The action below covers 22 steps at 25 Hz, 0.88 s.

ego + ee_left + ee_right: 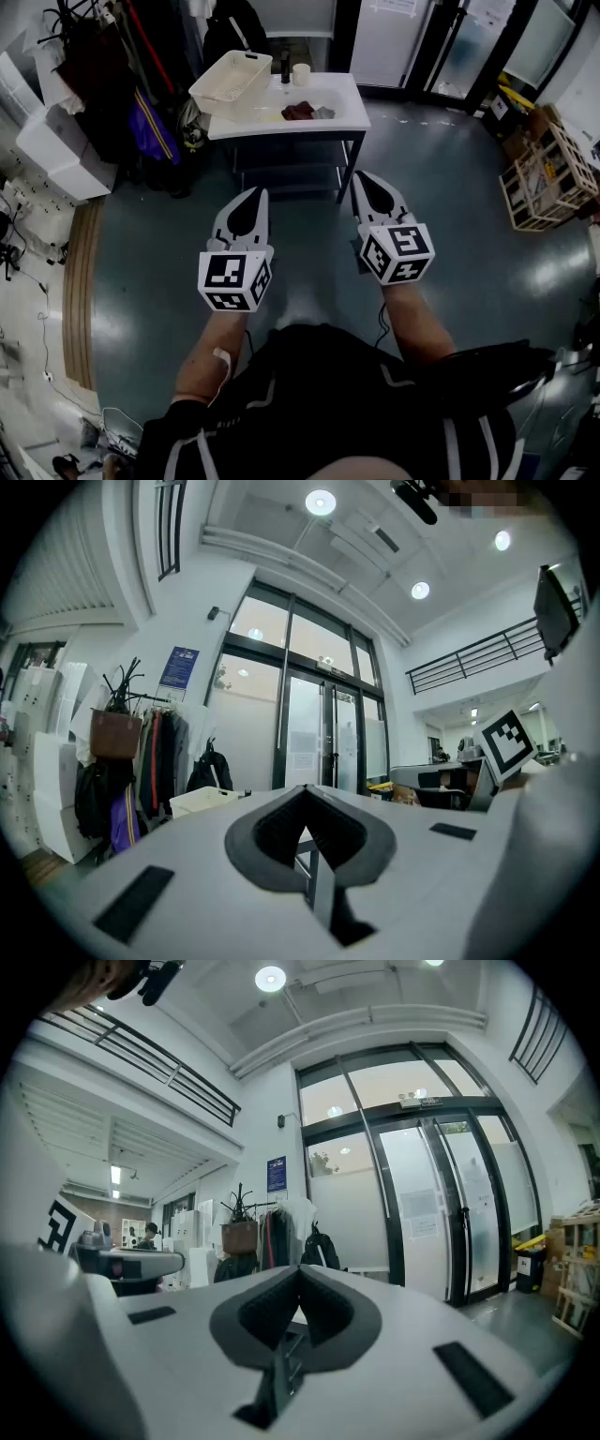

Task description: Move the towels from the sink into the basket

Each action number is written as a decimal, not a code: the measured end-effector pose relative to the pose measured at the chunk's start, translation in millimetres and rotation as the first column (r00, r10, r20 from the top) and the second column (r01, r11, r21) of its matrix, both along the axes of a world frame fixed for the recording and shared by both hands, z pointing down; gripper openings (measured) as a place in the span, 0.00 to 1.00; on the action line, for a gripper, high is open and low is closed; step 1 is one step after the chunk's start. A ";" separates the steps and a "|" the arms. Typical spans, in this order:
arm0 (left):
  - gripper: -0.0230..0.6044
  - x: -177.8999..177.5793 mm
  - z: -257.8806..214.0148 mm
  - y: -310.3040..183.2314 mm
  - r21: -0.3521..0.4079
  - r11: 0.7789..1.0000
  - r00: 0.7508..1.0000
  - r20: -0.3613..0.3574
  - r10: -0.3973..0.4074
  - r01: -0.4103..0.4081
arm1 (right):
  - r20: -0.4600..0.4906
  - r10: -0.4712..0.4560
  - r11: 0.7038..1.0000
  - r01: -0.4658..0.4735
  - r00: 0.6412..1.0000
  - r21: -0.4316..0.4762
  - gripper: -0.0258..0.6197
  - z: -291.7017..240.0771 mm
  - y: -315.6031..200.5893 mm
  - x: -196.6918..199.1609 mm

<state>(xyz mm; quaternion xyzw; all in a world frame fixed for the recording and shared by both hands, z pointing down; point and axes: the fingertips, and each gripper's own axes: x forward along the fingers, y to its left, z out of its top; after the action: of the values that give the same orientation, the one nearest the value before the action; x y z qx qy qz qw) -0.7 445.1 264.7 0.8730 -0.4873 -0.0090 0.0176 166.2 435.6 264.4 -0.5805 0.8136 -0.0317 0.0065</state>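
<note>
Not started: towels in sink at 12, basket at 11, ur L tongs & R tongs clenched, empty.

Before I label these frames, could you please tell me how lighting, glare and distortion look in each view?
Head view: dim, with pale glare patches on the glossy grey-green floor, edges bowed. Left gripper view: strong fisheye, black corners, round ceiling lamps blown out. Right gripper view: same fisheye, bending the tall glass doors.
</note>
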 end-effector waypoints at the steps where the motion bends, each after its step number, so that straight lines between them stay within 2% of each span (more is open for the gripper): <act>1: 0.04 -0.4 -0.5 0.3 -0.001 1.000 1.000 -0.001 0.005 -0.005 | -0.001 0.001 1.000 -0.001 1.000 -0.001 0.05 -0.1 0.0 -1.8; 13: 0.04 -0.4 -2.2 2.8 0.003 0.999 0.999 -0.012 0.038 -0.038 | 0.005 0.011 1.000 -0.011 1.000 -0.006 0.05 0.8 0.3 -10.0; 22: 0.04 -14.8 0.8 -4.2 0.002 0.998 0.997 -0.026 0.070 -0.070 | 0.014 0.006 1.000 -0.006 1.000 -0.001 0.05 1.9 -5.5 -31.9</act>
<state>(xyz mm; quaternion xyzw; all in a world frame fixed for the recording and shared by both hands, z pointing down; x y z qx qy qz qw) -15.5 440.9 265.6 0.8894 -0.4560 -0.0198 0.0236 134.3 430.1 266.3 -0.5828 0.8117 -0.0364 0.0122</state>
